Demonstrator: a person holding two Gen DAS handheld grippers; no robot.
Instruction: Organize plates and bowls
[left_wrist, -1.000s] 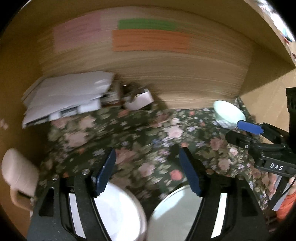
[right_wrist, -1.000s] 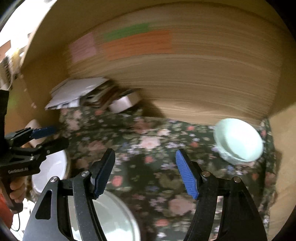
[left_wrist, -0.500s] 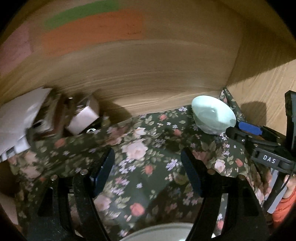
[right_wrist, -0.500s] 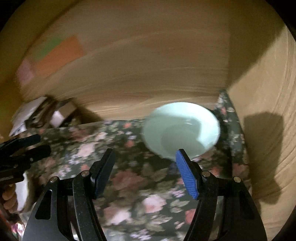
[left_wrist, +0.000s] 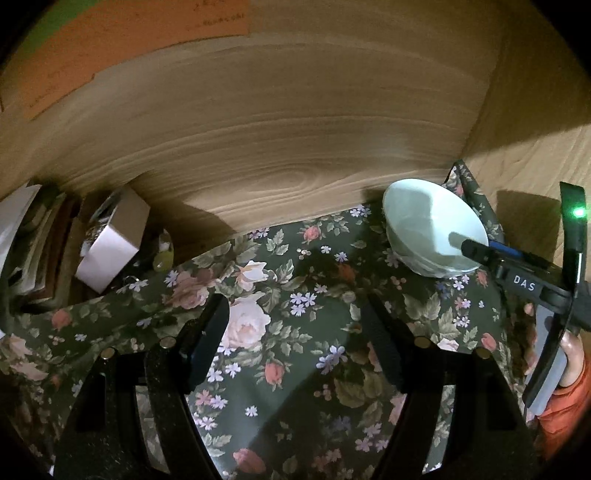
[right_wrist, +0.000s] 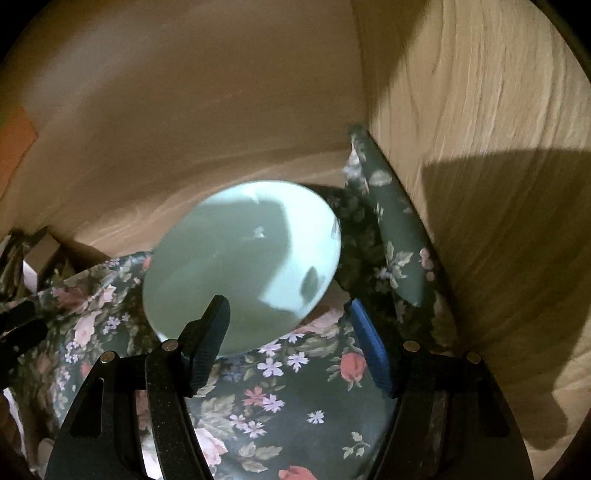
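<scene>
A pale mint bowl (left_wrist: 430, 230) stands on the floral cloth (left_wrist: 295, 332) in the back right corner of a wooden shelf. In the right wrist view the bowl (right_wrist: 240, 266) fills the middle. My right gripper (right_wrist: 288, 317) is open, its jaws astride the bowl's near rim, one finger over the inside and one outside. It also shows in the left wrist view (left_wrist: 476, 247), its tip over the bowl. My left gripper (left_wrist: 291, 317) is open and empty above the cloth, left of the bowl.
A wooden back wall (left_wrist: 295, 129) and right side wall (right_wrist: 480, 184) close in the shelf. A small cardboard box (left_wrist: 110, 243) and a stack of papers (left_wrist: 22, 221) sit at the back left. The cloth is bunched up against the right wall (right_wrist: 391, 236).
Both grippers have moved forward and to the right, toward the corner. The right gripper has closed in on the mint bowl until its jaws straddle the rim. The white plates have left view.
</scene>
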